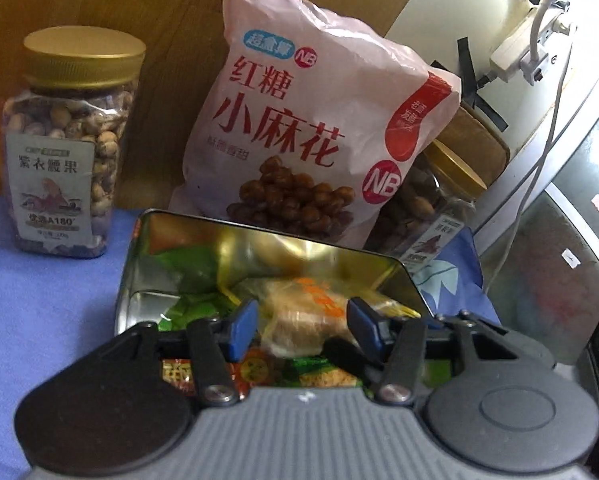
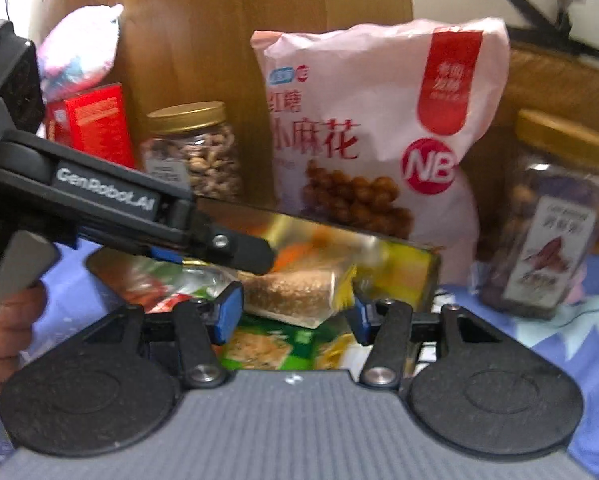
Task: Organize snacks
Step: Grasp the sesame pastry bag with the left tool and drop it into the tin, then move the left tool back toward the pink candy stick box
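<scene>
the tin sits open on a blue cloth, holding small wrapped snacks: a clear-wrapped bar lies on top, green packets beneath it. behind the tin a pink bag stands upright against a wooden panel. left of the tin and further back stands a nut jar with a gold lid; behind the tin's right corner stands a second jar, half hidden by the bag in the left wrist view. beyond the nut jar, far left of the tin, are a red box and a pale pouch. the left gripper hovers over the tin's near edge, jaws partly apart with the bar showing between them; the pads do not press on it and it holds nothing. the right gripper hovers over the same edge, jaws about half apart, empty, the bar lying beyond the tips. in the right wrist view the left gripper reaches across the tin from the left, with a hand on its grip.
</scene>
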Action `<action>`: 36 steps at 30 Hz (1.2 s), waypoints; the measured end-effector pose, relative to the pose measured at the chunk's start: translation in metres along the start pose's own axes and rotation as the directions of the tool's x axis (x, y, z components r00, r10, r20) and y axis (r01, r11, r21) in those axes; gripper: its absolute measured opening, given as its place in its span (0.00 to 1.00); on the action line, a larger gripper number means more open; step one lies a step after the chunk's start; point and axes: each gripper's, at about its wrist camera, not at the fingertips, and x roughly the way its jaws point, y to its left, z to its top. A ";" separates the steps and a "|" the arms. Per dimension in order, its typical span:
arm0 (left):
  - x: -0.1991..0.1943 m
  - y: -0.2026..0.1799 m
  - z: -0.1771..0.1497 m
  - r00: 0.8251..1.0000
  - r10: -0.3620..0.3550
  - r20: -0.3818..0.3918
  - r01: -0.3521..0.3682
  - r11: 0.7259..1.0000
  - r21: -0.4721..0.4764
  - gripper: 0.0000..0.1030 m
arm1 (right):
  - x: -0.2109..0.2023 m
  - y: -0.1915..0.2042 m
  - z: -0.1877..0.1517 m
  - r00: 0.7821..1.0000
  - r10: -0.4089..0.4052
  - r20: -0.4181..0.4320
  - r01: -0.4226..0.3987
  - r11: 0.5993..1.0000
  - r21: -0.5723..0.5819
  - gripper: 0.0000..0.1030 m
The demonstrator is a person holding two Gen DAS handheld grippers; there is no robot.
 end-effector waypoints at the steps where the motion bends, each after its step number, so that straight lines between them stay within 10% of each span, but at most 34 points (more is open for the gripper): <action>1: -0.004 0.000 -0.001 1.000 -0.006 0.006 0.005 1.000 0.004 0.49 | -0.002 -0.001 0.000 1.000 -0.007 0.009 0.007 1.000 0.004 0.55; 11: -0.033 -0.005 -0.009 0.994 0.095 0.062 -0.098 0.994 0.053 0.50 | -0.036 -0.015 0.000 0.995 -0.045 0.086 0.037 0.995 0.097 0.55; 22: -0.020 -0.037 -0.030 0.955 0.296 -0.001 -0.293 0.947 0.132 0.50 | -0.016 -0.041 -0.009 0.978 -0.200 -0.054 0.205 0.971 0.127 0.55; 36: -0.035 -0.055 -0.047 0.966 0.257 -0.032 -0.253 0.962 0.104 0.51 | -0.025 -0.076 -0.015 0.979 -0.179 -0.102 0.199 0.952 0.231 0.62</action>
